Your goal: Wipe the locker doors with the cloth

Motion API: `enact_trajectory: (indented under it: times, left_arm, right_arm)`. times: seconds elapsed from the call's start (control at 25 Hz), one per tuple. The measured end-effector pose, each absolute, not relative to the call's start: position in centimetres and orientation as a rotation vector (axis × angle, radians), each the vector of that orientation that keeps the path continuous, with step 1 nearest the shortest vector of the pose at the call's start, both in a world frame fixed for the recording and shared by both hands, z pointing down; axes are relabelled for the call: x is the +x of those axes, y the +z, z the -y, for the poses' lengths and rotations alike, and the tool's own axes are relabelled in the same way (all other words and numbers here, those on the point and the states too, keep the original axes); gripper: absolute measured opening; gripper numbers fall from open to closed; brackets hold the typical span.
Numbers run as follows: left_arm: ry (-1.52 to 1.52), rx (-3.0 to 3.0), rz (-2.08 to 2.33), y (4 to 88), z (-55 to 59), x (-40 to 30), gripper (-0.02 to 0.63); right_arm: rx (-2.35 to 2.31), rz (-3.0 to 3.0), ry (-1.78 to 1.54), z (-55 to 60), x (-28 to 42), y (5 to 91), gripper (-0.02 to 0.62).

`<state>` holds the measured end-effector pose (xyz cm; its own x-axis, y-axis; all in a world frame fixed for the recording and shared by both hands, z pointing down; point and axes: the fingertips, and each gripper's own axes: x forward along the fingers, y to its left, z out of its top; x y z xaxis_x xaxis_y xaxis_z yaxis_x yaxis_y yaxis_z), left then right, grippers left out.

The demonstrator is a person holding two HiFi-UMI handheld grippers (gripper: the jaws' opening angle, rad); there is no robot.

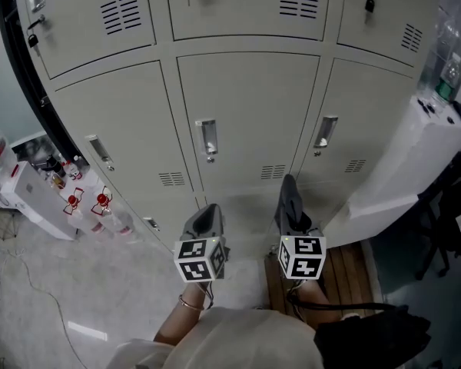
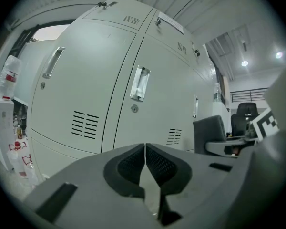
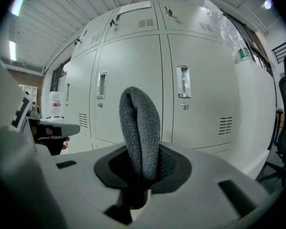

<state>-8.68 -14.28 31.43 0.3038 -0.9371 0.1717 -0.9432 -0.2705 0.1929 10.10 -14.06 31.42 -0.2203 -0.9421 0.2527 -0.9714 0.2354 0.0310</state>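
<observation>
Cloth (image 3: 139, 128) is clamped folded in the right gripper (image 3: 142, 170), its long axis pointed at the locker doors (image 1: 246, 106) ahead, not touching them. The left gripper (image 2: 145, 162) is closed on nothing beside it, so the wipe is best made by the right.

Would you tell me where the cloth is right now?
The cloth is pinched in the right hand-held gripper, facing the seam between the middle and right locker doors.

locker doors (image 1: 246, 106): smooth painted metal, pale grey, soft sheen | handles (image 1: 207, 138) on the doors: bright bare metal | cloth (image 3: 139, 123): grey, fuzzy fleece nap | left gripper (image 2: 145, 166): matt grey plastic, mesh-textured pads (image 2: 132, 166) | boards (image 1: 353, 267) below the doors: brown slatted wood
</observation>
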Motion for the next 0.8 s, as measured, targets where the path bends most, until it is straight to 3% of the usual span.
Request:
enact_trajectory:
  times: [0.8]
  left_arm:
    - [-0.001,2.311,1.728,31.1,14.1,-9.8,0.011]
  right_arm:
    - [1.814,2.305,0.234,13.6,9.6,31.4,0.066]
